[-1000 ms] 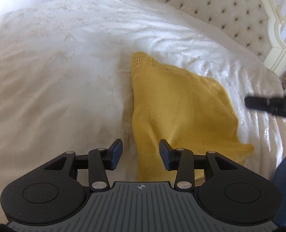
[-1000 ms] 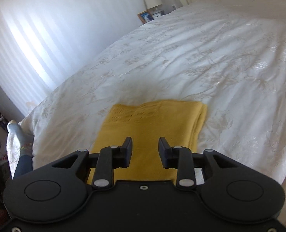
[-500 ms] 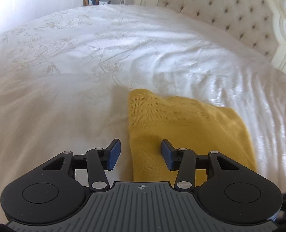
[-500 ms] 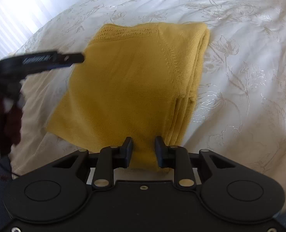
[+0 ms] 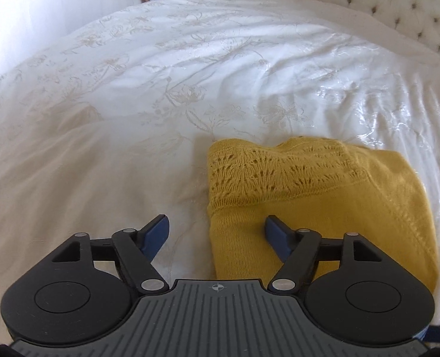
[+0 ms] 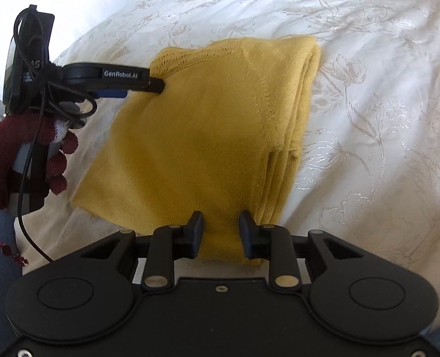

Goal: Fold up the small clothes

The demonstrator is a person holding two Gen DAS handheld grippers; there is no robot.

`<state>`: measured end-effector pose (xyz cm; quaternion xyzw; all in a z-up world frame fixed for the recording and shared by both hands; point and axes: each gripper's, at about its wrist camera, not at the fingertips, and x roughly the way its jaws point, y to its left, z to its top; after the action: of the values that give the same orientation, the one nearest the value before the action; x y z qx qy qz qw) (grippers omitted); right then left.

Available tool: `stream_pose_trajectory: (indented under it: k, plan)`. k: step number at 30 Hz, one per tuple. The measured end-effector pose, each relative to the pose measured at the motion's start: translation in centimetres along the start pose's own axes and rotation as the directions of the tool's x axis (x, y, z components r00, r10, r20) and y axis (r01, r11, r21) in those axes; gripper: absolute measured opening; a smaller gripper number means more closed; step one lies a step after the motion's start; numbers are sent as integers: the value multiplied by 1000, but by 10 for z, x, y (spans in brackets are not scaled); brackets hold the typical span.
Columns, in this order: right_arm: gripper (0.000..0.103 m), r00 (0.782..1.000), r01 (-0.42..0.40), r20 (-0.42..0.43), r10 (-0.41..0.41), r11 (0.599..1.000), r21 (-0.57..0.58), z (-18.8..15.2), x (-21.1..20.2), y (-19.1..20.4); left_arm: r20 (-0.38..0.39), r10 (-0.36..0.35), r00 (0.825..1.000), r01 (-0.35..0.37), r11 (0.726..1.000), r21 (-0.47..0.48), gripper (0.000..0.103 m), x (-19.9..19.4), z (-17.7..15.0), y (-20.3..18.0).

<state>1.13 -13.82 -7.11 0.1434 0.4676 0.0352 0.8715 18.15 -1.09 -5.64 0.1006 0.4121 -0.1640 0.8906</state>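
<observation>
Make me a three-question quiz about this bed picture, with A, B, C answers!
1. Where does the folded yellow knitted garment lie?
A. on the white flowered bedspread
B. on a chair
C. on the floor

2. What colour is the glove on the hand holding the left tongs?
A. green
B. dark red
C. white

3. How many garments are there?
A. one
B. three
C. five

Answers: 1 A, white cover surrounds it; 2 B, the right view shows dark red knit; 3 A, only one yellow piece shows.
</observation>
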Motion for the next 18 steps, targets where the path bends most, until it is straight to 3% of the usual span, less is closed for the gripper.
stream_pose_trajectory:
  k: [3, 6, 9, 13, 15, 18]
  plan:
    - [51, 1000, -3, 29, 2, 1000, 11, -1, -11, -1, 35, 32, 999, -32, 999, 3, 71, -20, -5, -3]
    - [75, 998, 18, 57, -21, 999, 40, -4, -26, -2, 53, 28, 998, -27, 999, -23, 72, -40, -12, -2]
    - [77, 995, 43, 92, -49, 997, 61, -12, -42, -5, 53, 30, 998, -28, 999, -41, 72, -60, -20, -4]
    - [92, 983, 90, 153, -99, 994, 66, -23, -65, -8, 43, 1, 999, 2, 998, -56, 73, -85, -35, -10]
    - [101, 978, 89, 182, -102, 993, 80, -28, -75, -10, 28, 14, 1000, -13, 999, -51, 79, -95, -45, -16]
    - [102, 967, 79, 234, -99, 992, 94, -33, -87, -9, 0, 52, 999, -52, 998, -23, 81, -106, -60, -27]
